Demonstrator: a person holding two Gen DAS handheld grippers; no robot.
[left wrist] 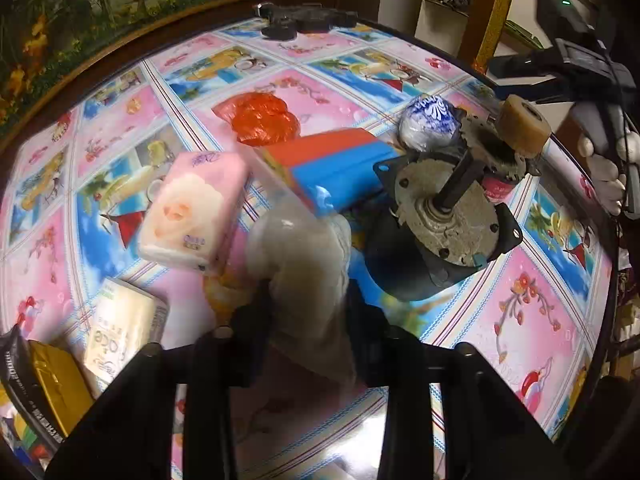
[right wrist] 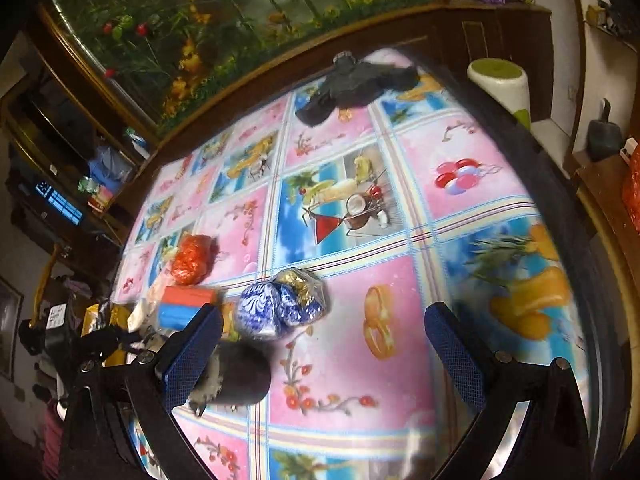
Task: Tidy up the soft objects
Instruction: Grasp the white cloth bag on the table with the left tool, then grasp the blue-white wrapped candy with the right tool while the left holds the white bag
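Observation:
My left gripper (left wrist: 306,296) is shut on a grey-beige soft cloth bundle (left wrist: 304,256) and holds it above the table. Beside it lie a pink tissue pack (left wrist: 196,208), a cream tissue pack (left wrist: 120,332), a crumpled red plastic bag (left wrist: 264,118) and a blue-white wrapped bag (left wrist: 430,120). My right gripper (right wrist: 324,344) is open and empty over the pink cloth, its blue fingers (right wrist: 192,356) wide apart. The blue-white bag (right wrist: 280,304) lies just ahead of it, the red bag (right wrist: 192,258) farther left.
A red and blue box (left wrist: 336,164) and a heavy old motor with a shaft (left wrist: 444,208) stand mid-table. Dark clothing (right wrist: 352,84) lies at the far edge. A black-gold packet (left wrist: 44,384) is at the near left. The flowered tablecloth (right wrist: 460,184) covers the table.

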